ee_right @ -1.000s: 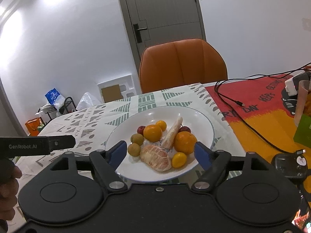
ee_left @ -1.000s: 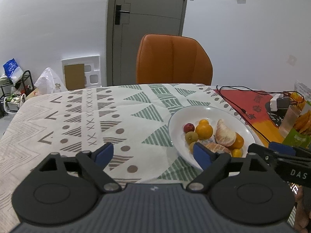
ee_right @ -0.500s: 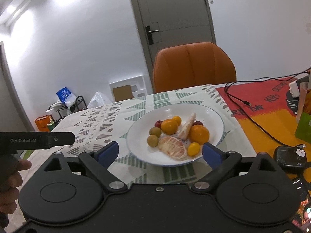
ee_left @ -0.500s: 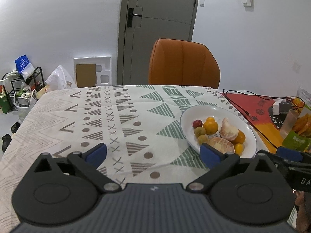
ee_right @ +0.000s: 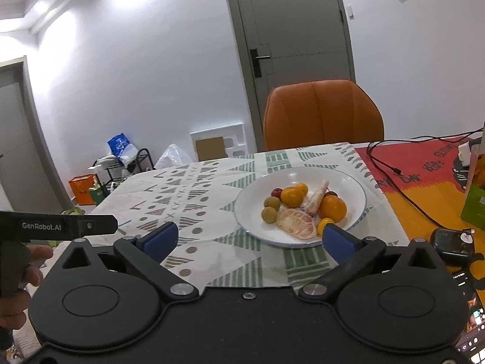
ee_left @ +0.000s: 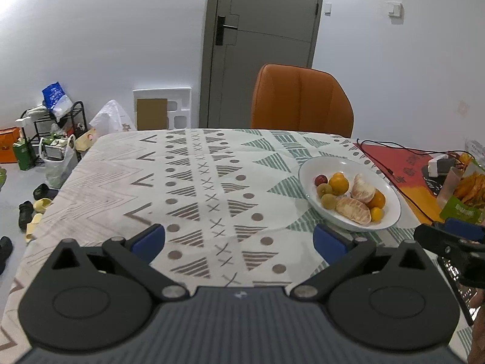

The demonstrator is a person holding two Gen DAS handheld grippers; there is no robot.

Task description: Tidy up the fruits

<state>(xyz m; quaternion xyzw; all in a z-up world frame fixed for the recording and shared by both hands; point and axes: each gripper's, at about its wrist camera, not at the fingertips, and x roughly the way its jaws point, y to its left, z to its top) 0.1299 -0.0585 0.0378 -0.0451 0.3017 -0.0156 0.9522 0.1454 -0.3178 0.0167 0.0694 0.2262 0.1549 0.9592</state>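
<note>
Both your left claw [ee_left: 239, 239] and right claw [ee_right: 250, 238] hang released, empty; the fruits sit piled in the white plate [ee_right: 251, 212] on the desk. Reach carelessly and round ones may roll out.

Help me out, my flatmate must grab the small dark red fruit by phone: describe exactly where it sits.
Find the white plate in front of the orange chair. On its far left side, the dark red fruit touches an orange. It is redder and smaller than the two greenish-brown fruits nearer you.

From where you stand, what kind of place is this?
Likely a home dining area: a table with a patterned tablecloth, an orange chair, and a plate of fruit.
</note>
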